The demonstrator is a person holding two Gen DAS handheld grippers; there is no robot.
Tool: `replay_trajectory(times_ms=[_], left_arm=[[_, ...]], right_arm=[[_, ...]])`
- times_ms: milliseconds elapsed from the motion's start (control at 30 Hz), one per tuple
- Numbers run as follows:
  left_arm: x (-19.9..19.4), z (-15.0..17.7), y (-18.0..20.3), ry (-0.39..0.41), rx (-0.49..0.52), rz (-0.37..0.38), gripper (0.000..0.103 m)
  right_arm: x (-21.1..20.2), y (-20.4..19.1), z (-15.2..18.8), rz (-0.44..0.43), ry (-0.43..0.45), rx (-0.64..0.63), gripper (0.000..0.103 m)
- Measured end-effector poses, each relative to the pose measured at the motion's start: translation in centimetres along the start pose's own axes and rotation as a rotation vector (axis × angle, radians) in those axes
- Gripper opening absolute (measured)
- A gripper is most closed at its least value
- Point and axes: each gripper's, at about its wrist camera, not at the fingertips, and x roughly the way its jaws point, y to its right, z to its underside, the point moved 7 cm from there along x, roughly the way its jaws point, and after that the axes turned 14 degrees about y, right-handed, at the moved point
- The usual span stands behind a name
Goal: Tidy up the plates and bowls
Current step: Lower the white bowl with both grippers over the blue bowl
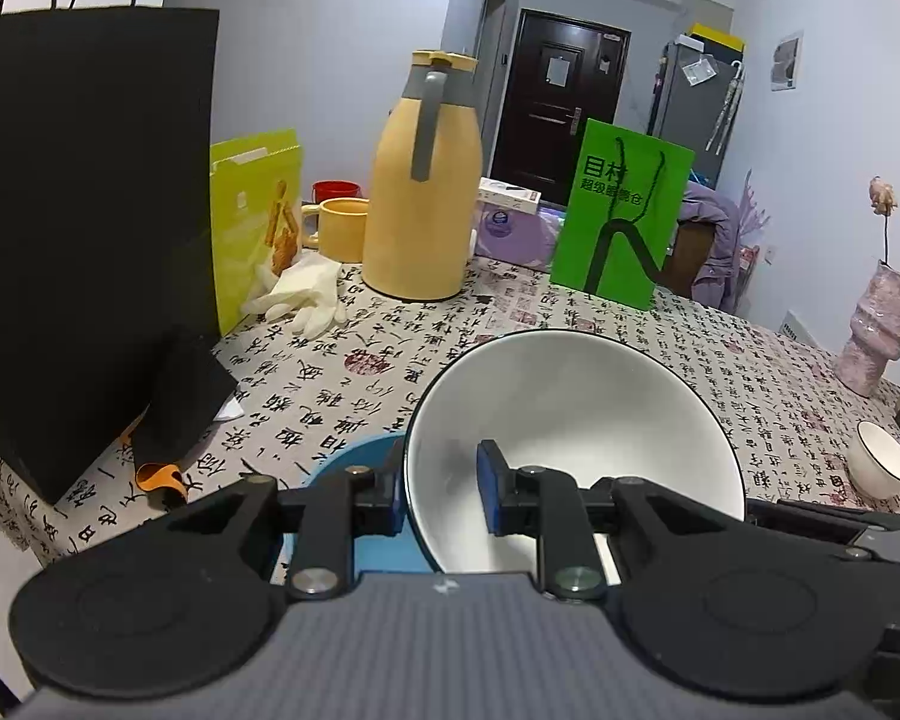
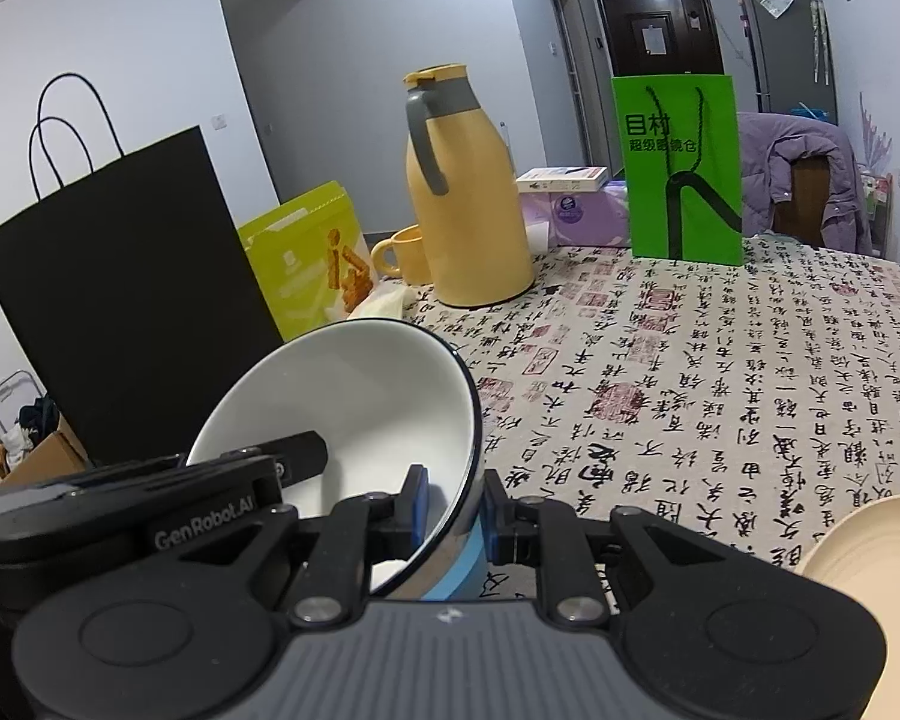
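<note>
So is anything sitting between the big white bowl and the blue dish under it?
Nothing visible. Both grippers clamp the white bowl by its rim, tilted just above the blue dish; the dish's inside is mostly hidden.

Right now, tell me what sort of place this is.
Probably a lived-in flat's dining area: a cloth-covered table with a yellow thermos jug, a fridge by the dark entrance door.

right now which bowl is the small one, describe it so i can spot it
On the calligraphy-print tablecloth, look past the big white bowl toward the pink vase. The small bowl sits just below that vase. It is far smaller than the big bowl, and no gripper touches it.
</note>
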Motion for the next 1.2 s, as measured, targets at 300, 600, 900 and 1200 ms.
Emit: replay_trajectory(times_ms=[300,600,900,1200], left_arm=[[0.9,0.6,-1.5,-0.016,-0.017,-0.011,0.022],[2.1,1.2,-2.4,-0.039,-0.025,-0.010,0.022],[3.1,2.0,-3.0,-0.064,-0.034,-0.007,0.022],[3.8,2.8,-3.5,-0.086,-0.039,-0.007,0.022]], right_arm=[[1.7,-0.7,0.7,-0.009,-0.030,-0.005,0.018],[3.2,-0.7,1.3,-0.011,-0.056,0.000,0.018],[4.4,-0.7,1.9,-0.009,-0.080,0.004,0.018],[5.2,-0.6,2.7,-0.010,-0.101,0.007,0.018]])
